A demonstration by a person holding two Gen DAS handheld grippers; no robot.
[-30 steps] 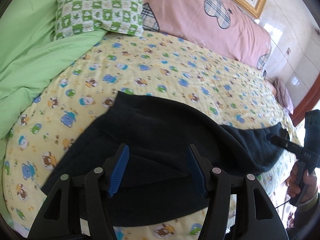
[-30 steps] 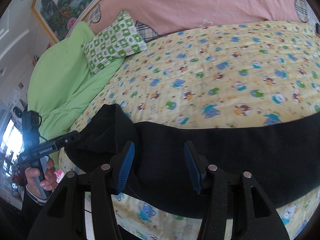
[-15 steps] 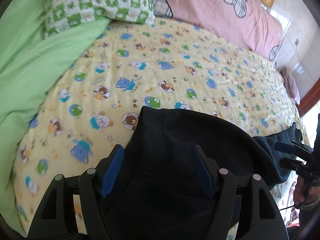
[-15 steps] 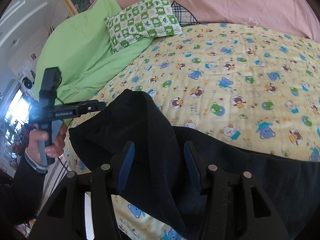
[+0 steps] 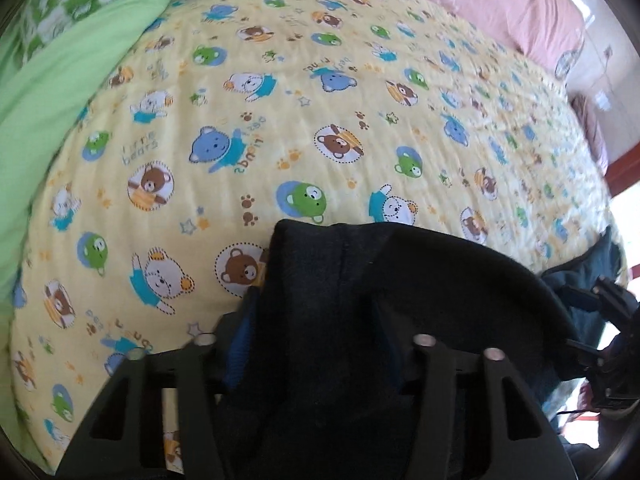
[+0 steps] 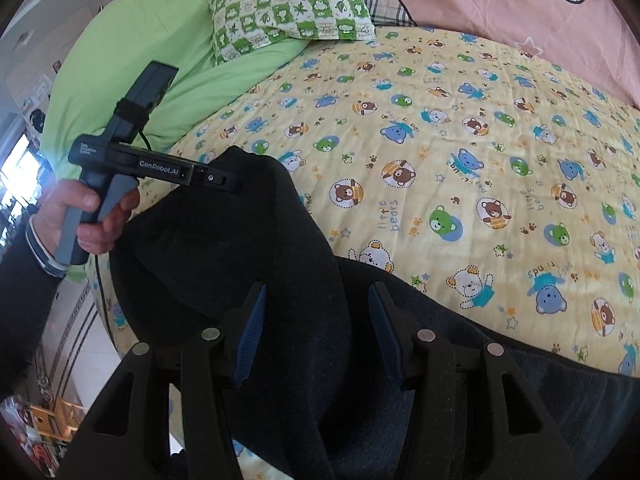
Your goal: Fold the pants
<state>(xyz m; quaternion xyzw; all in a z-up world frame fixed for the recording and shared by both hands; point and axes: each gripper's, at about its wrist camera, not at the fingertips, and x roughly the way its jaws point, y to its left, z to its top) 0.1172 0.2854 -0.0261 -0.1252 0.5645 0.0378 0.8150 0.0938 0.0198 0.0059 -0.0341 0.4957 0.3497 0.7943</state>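
the dark pants lie bunched on the near edge of the bed's yellow bear-print quilt. the right tool stands with its blue pads apart — dark cloth between them. at left a hand holds the left tool, its tip at a raised fold. far left — a green checked pillow.

Matt, fuzzy dark cloth pants

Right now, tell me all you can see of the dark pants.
The pants are dark navy or black, of a soft matte cloth like fleece, with a seam up one panel. They lie along the near edge of the bear-print quilt, one end raised in a fold. The left gripper, jaws closing, has cloth between them; the right gripper straddles cloth too.
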